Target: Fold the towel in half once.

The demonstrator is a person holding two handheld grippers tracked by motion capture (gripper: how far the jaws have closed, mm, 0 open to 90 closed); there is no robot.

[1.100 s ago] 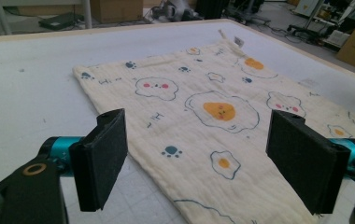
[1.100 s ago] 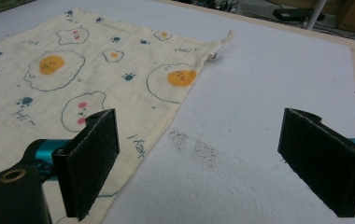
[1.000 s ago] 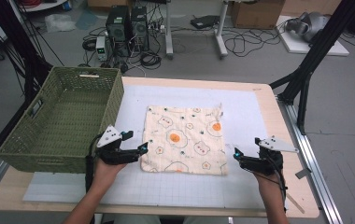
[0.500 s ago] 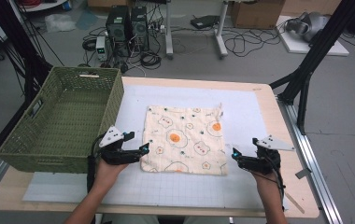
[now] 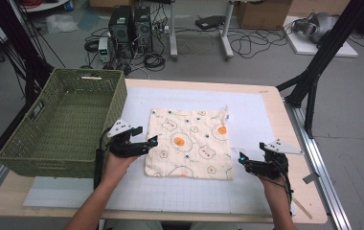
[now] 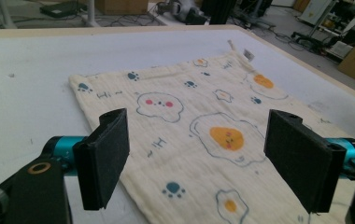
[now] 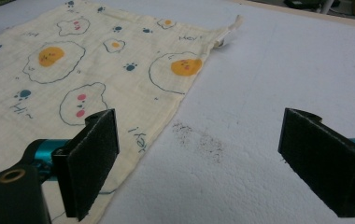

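Note:
A cream cloth (image 5: 189, 143) printed with fried eggs and paw marks lies flat on the white mat (image 5: 247, 110). My left gripper (image 5: 152, 142) hovers at the cloth's left edge. In the left gripper view it (image 6: 196, 158) stands open, with the cloth (image 6: 199, 107) spread below and between the jaws and nothing gripped. My right gripper (image 5: 243, 162) sits just right of the cloth's near right corner. In the right gripper view it (image 7: 199, 163) is open too: the cloth (image 7: 96, 60) reaches under its left jaw, and bare mat lies under the rest.
A green woven basket (image 5: 46, 165) with nothing in it stands on the table's left side, close behind my left hand. The wooden table edge (image 5: 309, 191) runs along the right. Cables and computer cases lie on the floor beyond the table.
My left gripper has moved right and a little farther from me, bringing its tips over the cloth's left edge. The right gripper and the cloth have stayed put.

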